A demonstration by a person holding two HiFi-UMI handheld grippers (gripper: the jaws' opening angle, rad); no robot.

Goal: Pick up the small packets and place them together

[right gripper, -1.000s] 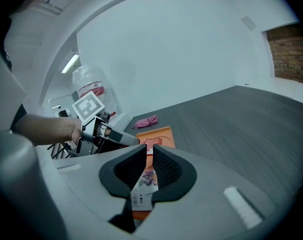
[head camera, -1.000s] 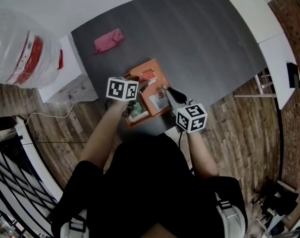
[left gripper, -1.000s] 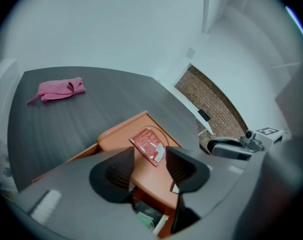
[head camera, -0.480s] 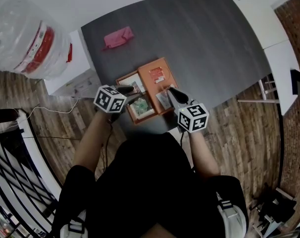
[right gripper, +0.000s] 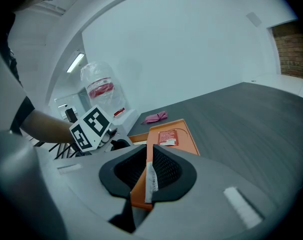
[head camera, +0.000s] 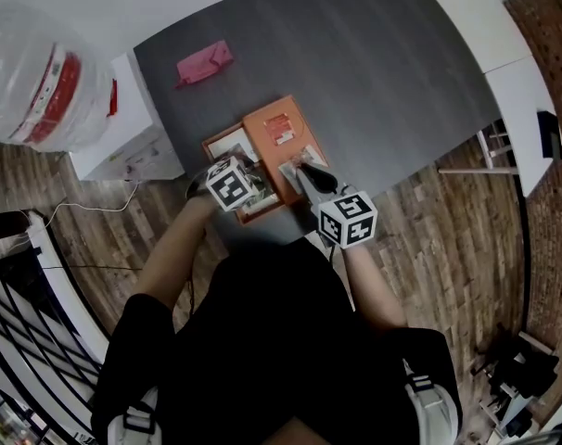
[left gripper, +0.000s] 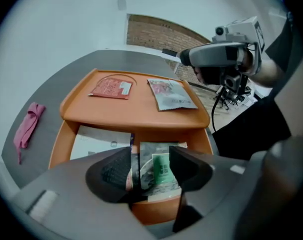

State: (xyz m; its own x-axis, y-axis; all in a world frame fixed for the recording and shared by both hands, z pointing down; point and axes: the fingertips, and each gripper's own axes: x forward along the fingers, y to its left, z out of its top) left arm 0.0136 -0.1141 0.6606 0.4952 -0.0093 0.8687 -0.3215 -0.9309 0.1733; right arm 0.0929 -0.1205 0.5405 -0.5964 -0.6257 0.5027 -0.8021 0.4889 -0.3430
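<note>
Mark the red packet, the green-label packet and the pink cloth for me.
Flat red packet (left gripper: 110, 88): left gripper view, its middle.
Grey packet with green label (left gripper: 162, 170): left gripper view, the label.
Crumpled pink cloth (head camera: 204, 65): head view, its middle.

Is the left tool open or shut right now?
Open. The left tool's jaws stand apart, having just been opening, with the green packet showing between them, unpinched.

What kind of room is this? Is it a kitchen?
Probably an office or workroom, not a kitchen: there is a big grey table, a wooden floor, and a plain white wall beside a brick wall.
</note>
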